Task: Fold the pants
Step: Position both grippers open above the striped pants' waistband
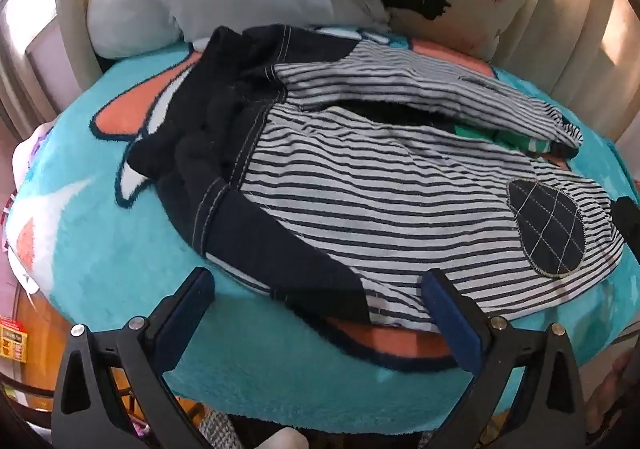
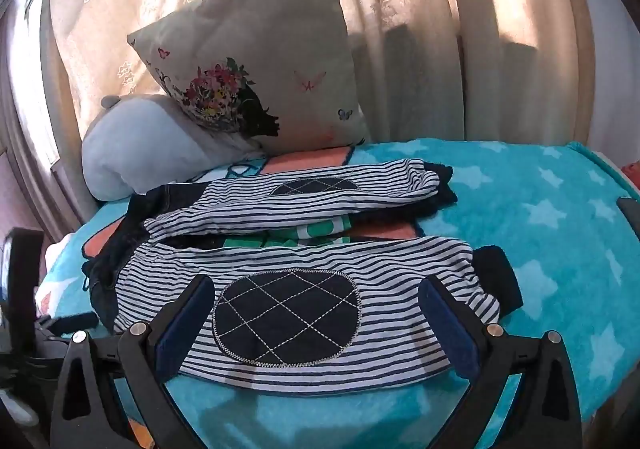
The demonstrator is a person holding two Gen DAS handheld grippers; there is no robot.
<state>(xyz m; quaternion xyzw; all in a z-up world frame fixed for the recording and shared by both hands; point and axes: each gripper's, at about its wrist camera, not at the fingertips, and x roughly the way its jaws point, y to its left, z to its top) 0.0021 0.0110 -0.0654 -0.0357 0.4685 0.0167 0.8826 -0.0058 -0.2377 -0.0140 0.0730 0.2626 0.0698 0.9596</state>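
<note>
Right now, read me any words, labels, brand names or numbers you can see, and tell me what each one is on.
None can be read.
Yellow and red sticker at the lower left edge of the left wrist view: it carries print, too small and blurred to read.
Striped pants: stripes and quilted knee patches only, no lettering.
Flower cushion: a picture, no words.
Turquoise blanket: stars and shapes, no text.
</note>
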